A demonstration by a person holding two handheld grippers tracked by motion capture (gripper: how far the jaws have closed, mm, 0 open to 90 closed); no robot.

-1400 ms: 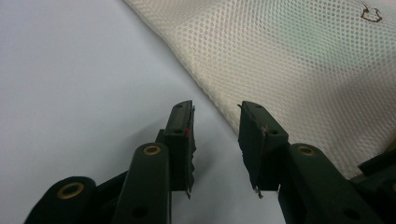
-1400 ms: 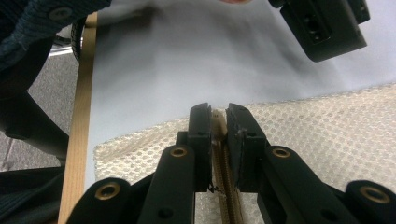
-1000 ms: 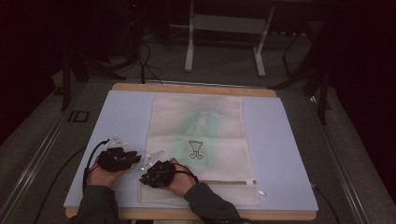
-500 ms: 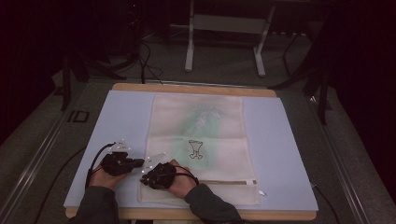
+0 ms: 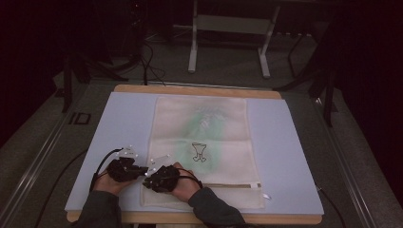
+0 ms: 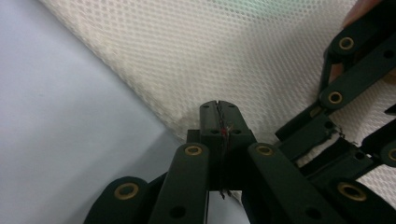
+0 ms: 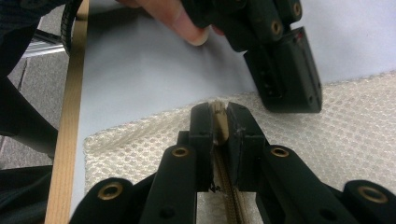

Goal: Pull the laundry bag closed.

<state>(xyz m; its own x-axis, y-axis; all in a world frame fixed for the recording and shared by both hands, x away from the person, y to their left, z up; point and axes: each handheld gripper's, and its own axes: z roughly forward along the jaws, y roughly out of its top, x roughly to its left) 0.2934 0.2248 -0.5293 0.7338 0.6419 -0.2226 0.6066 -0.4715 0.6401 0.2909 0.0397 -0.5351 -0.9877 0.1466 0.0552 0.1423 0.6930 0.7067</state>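
Room: dark, with grey floor and a white metal stand [image 5: 228, 38] beyond the far edge of the surface.
Surface: pale blue mat [image 5: 294, 156] on a wooden board, its light wood edge [image 7: 65, 140] seen in the right gripper view.
Bag: flat cream mesh laundry bag with a zip and a small black goblet drawing [image 5: 202, 142], lying along the middle of the mat, long side running away from the person.
Zip: tan zip line [image 5: 233, 185] across the bag near its near end; in the right gripper view it runs up between the jaws.
Left gripper: black two-jaw gripper in the person's left hand [image 5: 124, 169], at the bag's near left edge; its jaws have just been closing and are pressed together, pinching the mesh edge [image 6: 219, 121].
Right gripper: black two-jaw gripper in the right hand [image 5: 160, 177], just beside the left one, over the bag's near left corner; jaws pinch the tan end of the zip [image 7: 218, 122].
Sleeves: dark, entering from the bottom.
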